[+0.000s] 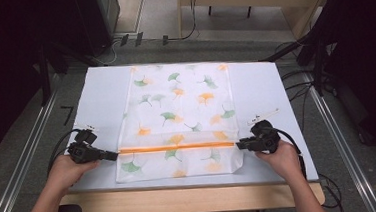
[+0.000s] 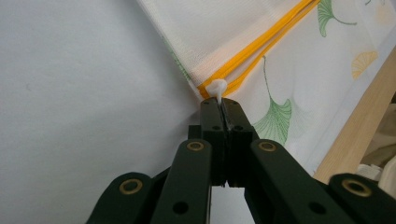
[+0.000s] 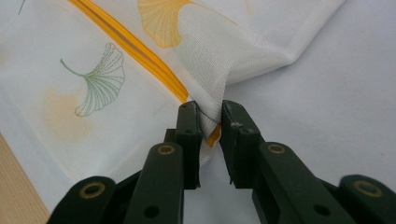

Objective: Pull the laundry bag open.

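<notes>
A white mesh bag [image 1: 181, 111] printed with green and orange ginkgo leaves lies flat on the white table top [image 1: 257, 88]. An orange zipper [image 1: 179, 147] runs across it near the front. At the zipper's left end my left gripper [image 1: 113, 155] is shut on the small white zipper pull [image 2: 216, 87], which sticks out just past the jaw tips. My right gripper [image 3: 210, 112] sits at the zipper's right end [image 3: 135, 46]. Its jaws stand slightly apart, with the bunched corner of the bag [image 3: 243, 51] lying loosely between them.
The table's wooden front edge [image 1: 192, 198] runs just behind both hands. Metal rails [image 1: 24, 162] flank the table on the floor. Cables [image 1: 300, 85] and black stands [image 1: 317, 52] lie at the right and the back. White table surface lies on both sides of the bag.
</notes>
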The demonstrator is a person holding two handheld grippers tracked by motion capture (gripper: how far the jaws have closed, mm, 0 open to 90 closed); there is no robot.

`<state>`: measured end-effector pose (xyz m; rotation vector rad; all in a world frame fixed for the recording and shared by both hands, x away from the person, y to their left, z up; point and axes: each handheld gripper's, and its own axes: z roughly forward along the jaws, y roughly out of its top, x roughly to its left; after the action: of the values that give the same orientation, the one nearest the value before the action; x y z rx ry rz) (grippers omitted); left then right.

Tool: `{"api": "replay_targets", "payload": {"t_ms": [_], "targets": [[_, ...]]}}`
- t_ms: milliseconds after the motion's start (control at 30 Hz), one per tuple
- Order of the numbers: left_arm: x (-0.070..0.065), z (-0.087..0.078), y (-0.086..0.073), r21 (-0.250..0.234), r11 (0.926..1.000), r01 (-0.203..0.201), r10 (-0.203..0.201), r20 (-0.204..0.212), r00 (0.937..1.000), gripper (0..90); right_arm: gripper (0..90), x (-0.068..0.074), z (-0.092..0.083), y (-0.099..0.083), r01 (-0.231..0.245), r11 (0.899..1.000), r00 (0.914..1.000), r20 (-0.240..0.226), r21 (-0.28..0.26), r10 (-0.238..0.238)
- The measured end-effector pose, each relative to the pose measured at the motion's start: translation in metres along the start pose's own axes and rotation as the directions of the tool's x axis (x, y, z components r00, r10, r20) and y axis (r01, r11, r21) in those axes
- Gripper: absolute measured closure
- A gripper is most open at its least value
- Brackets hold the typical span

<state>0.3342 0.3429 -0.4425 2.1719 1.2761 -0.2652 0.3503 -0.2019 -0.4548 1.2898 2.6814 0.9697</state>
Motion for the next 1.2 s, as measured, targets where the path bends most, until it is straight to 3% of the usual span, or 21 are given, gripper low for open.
{"api": "replay_targets", "payload": {"t_ms": [133,267,500,600,733,967,1200], "targets": [[0.001,-0.002,0.0,-0.029,0.9995,0.011,-0.01,0.029,0.9995,83.3,70.8,0.0,0.0,0.0,-0.003,1.0,1.0,0.004,-0.007,0.003],[-0.002,-0.003,0.002,-0.042,0.9991,-0.011,0.012,0.024,0.9996,78.0,63.1,0.003,-0.002,0.001,0.007,1.0,1.0,0.004,-0.03,-0.007],[-0.011,-0.007,0.003,-0.114,0.9922,-0.05,0.051,-0.001,0.9987,65.8,55.0,0.005,-0.006,0.002,0.016,0.996,0.9998,0.007,-0.088,-0.016],[-0.014,-0.007,0.004,-0.124,0.9892,-0.078,0.075,-0.035,0.9966,59.5,51.8,0.006,-0.008,0.002,0.016,0.994,0.9998,0.013,-0.105,-0.015],[-0.015,-0.01,0.005,-0.162,0.9798,-0.117,0.104,-0.088,0.9907,50.9,48.3,0.006,-0.01,0.002,0.028,0.991,0.9995,0.016,-0.129,-0.026],[-0.011,-0.011,0.005,-0.193,0.9742,-0.117,0.094,-0.122,0.9881,41.4,45.3,0.001,-0.016,-0.001,0.002,0.986,0.9996,0.028,-0.165,0.003],[-0.008,-0.016,0.003,-0.236,0.9652,-0.112,0.078,-0.149,0.9858,38.2,43.9,-0.008,-0.022,-0.004,-0.012,0.982,0.9986,0.048,-0.189,0.021]]}}
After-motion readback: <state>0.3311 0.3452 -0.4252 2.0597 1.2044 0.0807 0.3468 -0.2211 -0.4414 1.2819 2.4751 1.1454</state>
